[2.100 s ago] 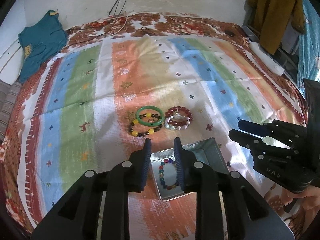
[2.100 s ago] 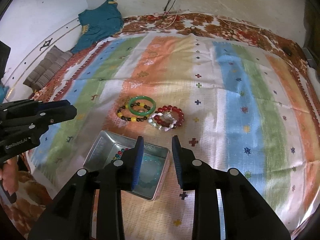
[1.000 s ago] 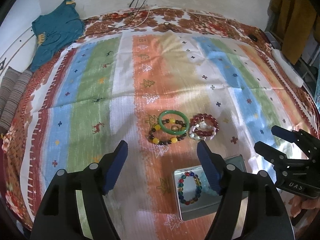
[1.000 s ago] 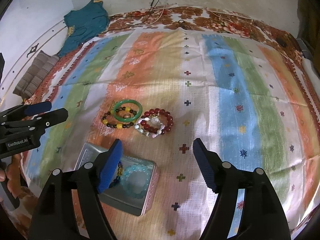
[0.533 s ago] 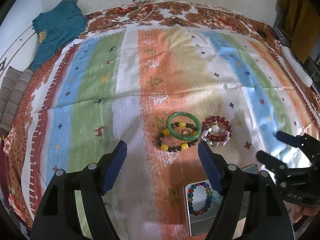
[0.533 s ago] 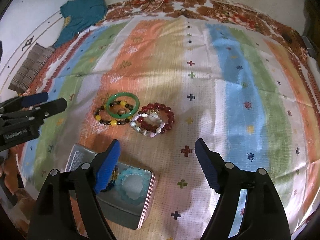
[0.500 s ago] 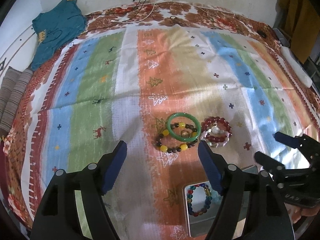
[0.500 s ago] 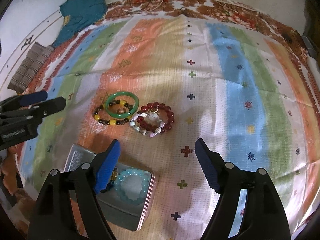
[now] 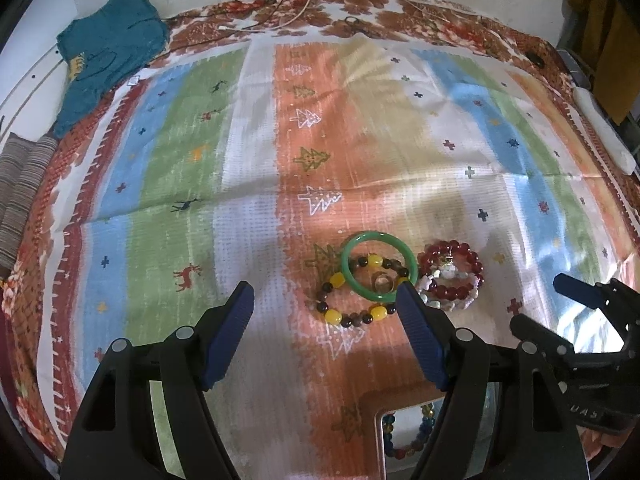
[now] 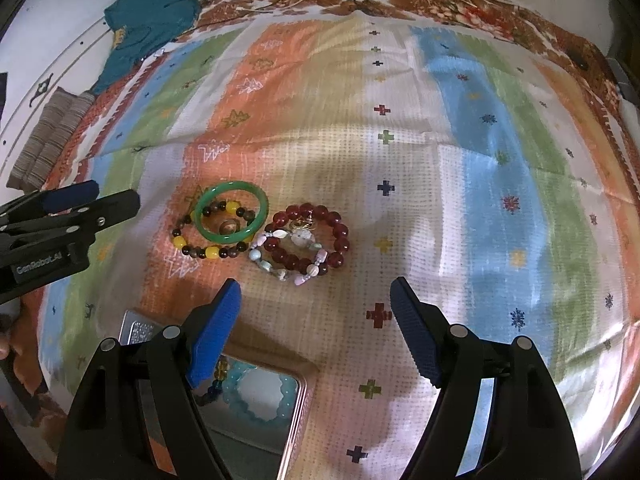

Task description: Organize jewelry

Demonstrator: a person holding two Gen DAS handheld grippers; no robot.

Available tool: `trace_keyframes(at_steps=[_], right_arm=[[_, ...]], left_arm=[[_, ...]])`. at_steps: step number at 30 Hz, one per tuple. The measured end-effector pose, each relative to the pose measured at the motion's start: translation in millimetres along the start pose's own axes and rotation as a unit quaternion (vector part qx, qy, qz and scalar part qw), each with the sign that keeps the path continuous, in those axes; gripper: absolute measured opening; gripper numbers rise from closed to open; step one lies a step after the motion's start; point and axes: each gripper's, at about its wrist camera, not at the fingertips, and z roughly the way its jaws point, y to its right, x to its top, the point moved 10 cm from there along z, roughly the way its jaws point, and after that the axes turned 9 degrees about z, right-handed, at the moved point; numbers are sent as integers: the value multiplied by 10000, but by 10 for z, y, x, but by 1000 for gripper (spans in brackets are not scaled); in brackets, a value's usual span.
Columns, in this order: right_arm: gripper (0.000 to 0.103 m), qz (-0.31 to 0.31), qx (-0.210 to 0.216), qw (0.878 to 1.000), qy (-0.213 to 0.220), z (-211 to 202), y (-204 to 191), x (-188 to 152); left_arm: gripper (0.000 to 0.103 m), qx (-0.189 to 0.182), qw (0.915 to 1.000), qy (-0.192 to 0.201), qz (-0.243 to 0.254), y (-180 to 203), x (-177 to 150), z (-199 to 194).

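A: Both claws are held spread wide, with nothing between the jaws: the left gripper and the right gripper are pointed steeply down at the striped cloth, apparently so a bracelet can be straddled before it is pinched.

B: And where is the jewelry, reckoned from the metal tin?

A: The tin is kept at the near edge of the cloth, presumably as the collecting place; a pale blue bead bracelet and a multicoloured bead bracelet already lie inside it. Beyond the tin, the loose pieces are gathered in one cluster. The green bangle is laid over the brown-and-yellow bead bracelet, overlapping it. Just beside these, farther from the tin's left corner, the dark red bead bracelet is stacked with a pale stone bracelet.

B: And smaller items?

A: A small ring-like piece is seen inside the bangle; what it is cannot be told.
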Motion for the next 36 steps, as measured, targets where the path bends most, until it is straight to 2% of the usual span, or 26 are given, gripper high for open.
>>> trace_keyframes(at_steps=[12,18,20,23,27,32,36], right_arm=[[77,116,-29,9996,-242,270,14,50],[77,136,-56,9993,-334,401,5,77],[76,144,-74,9992,-375,455,7,86],[66,141,-71,9987,-478,525,-3,76],[62,100,-112,9984,-539,586,-16,71],[53,64,-122,9981,-593,648,-41,68],[42,77,-134,9977,-654,689,-31,49]], left_arm=[[73,-51,9997,-239,53,53,111,329],[71,-83,9994,-336,101,48,158,484],[66,-83,9992,-379,97,50,164,538],[63,-103,9988,-470,131,57,160,635],[62,-97,9985,-521,163,49,166,705],[51,-102,9978,-622,193,49,141,794],[45,-126,9972,-693,261,82,118,851]])
